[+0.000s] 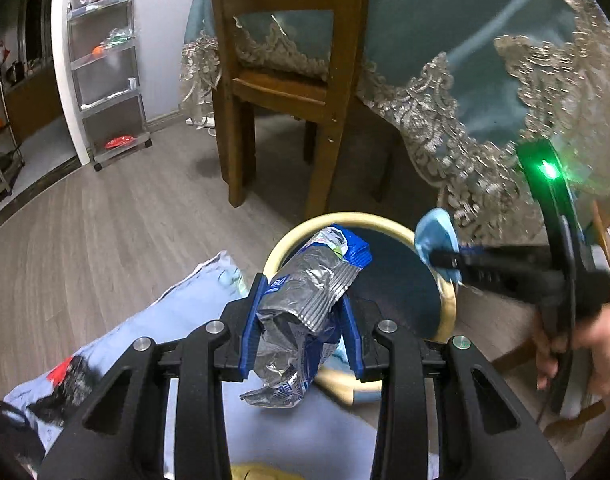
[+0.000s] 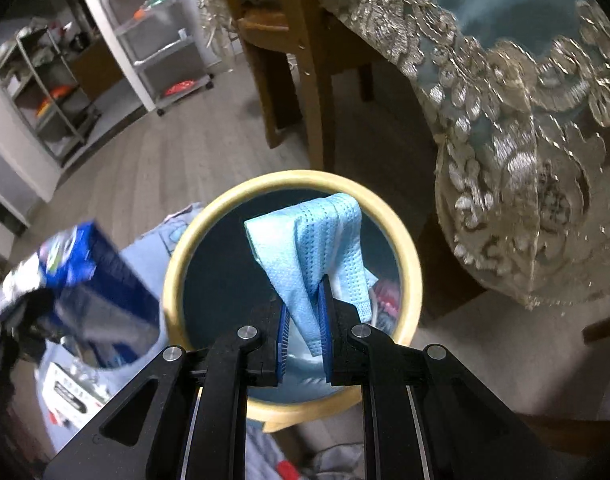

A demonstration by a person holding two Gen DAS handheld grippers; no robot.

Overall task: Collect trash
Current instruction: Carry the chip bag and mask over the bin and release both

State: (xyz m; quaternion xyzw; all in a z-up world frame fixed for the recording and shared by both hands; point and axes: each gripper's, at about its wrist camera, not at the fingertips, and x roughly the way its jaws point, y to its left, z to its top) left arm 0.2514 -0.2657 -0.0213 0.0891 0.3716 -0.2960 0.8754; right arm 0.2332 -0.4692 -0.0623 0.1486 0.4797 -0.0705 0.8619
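Bin point(image 2: 409, 248) below 2 loaded grippers

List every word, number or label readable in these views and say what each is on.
"60": on the blue edge of the crumpled foil wrapper in the left gripper, seen sideways, uncertain.
Other print on the wrapper: too crumpled to read.
White label on the box at lower left, right wrist view: too blurred.
Blue face mask: none.

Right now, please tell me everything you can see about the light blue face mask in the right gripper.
The face mask is light blue, of thin dimpled fabric, folded and crumpled. The right gripper is shut on its lower part, so the upper fold stands up and droops over. It hangs above the opening of the round bin with a yellow rim, not touching it. Only the blue pads touch it.
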